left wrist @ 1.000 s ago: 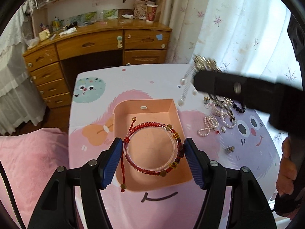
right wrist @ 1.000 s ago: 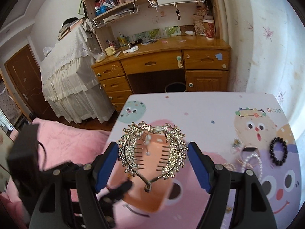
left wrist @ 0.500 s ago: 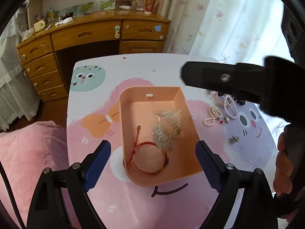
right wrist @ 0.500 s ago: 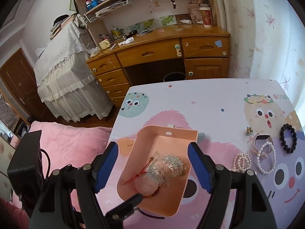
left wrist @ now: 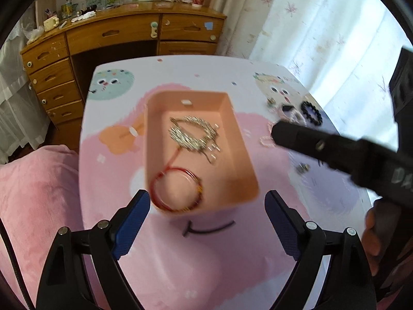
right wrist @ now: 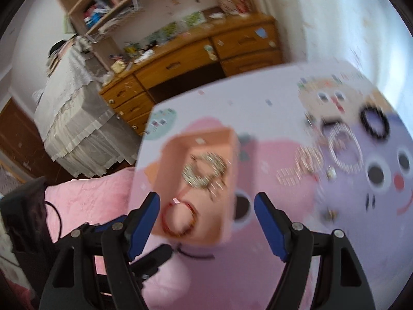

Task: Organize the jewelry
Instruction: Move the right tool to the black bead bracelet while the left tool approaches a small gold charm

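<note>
A peach-orange box sits on the pink cartoon tabletop. In it lie a silver comb tiara and, nearer me, a red bracelet with a red cord. My left gripper hangs open over the box's near end, nothing between its blue pads. My right gripper is open and empty too, above the box's near right corner; its black body crosses the left wrist view. The right wrist view is blurred.
To the right of the box lie loose pieces: a black bead bracelet, a pearl bracelet, more pearls and small earrings. A pink bedspread borders the table's left; a wooden desk stands behind.
The red bracelet left my left gripper and the silver tiara left my right gripper; both now lie in the box. Left jaws widened. The right gripper dropped lower and rolled.
</note>
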### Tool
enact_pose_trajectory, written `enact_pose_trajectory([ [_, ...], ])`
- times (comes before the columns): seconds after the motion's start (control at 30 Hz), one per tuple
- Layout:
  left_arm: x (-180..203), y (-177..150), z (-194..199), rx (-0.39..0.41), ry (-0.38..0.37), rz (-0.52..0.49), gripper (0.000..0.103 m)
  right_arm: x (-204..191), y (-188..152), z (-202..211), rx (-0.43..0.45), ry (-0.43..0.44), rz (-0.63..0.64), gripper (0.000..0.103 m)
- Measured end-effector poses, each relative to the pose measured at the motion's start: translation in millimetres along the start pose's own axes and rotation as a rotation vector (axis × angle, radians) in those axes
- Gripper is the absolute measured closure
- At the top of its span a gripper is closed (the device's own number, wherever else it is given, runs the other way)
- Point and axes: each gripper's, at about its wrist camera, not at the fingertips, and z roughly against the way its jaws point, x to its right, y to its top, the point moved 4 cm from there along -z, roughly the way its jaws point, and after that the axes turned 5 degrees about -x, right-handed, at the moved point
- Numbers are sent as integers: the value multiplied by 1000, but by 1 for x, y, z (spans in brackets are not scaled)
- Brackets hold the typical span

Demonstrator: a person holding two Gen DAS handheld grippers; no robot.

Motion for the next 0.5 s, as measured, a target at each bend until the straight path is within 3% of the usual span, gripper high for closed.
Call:
enact_pose_trajectory([
  [0.23, 46, -25, -6, -54, 3, -96, 14, 51, -36, 13, -38, -12, -98, 27],
  [0.5, 114, -16, -29, -72, 15, -172, 14, 121, -31, 42, -3, -74, -162, 27],
])
